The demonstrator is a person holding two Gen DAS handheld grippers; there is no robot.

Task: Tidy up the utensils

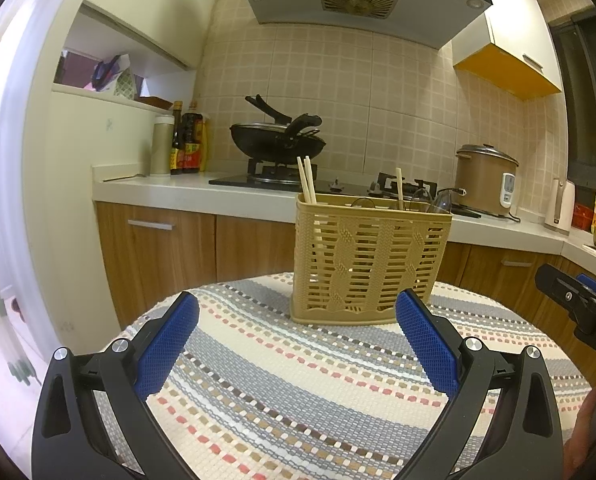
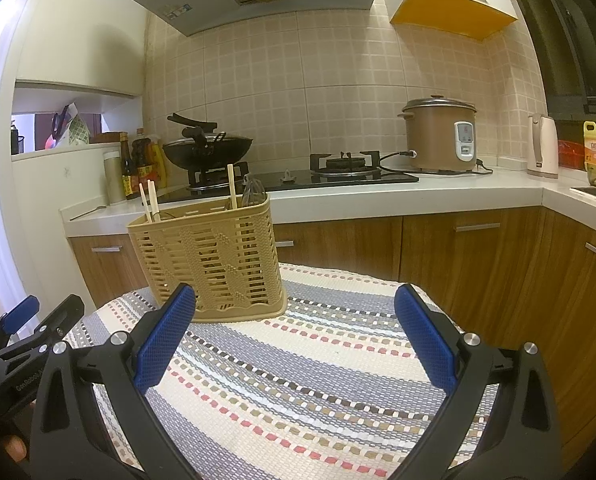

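Observation:
A tan plastic utensil basket (image 1: 367,260) stands upright on a round table with a striped woven cloth (image 1: 298,380). Pale chopsticks (image 1: 306,180) and clear spoon-like utensils (image 1: 437,200) stick out of its top. My left gripper (image 1: 298,312) hovers open over the cloth just in front of the basket, nothing between its blue pads. In the right wrist view the basket (image 2: 210,256) sits at the left with chopsticks (image 2: 150,200) in it. My right gripper (image 2: 296,312) is open and empty, to the right of the basket. The left gripper (image 2: 26,332) shows at the lower left there.
Behind the table runs a kitchen counter (image 2: 377,196) with a gas hob (image 2: 337,172), a black wok (image 1: 278,140), sauce bottles (image 1: 186,144), a brown rice cooker (image 2: 441,136) and a white kettle (image 2: 541,144). Wooden cabinets (image 2: 477,256) stand below. The right gripper's body (image 1: 577,308) shows at right.

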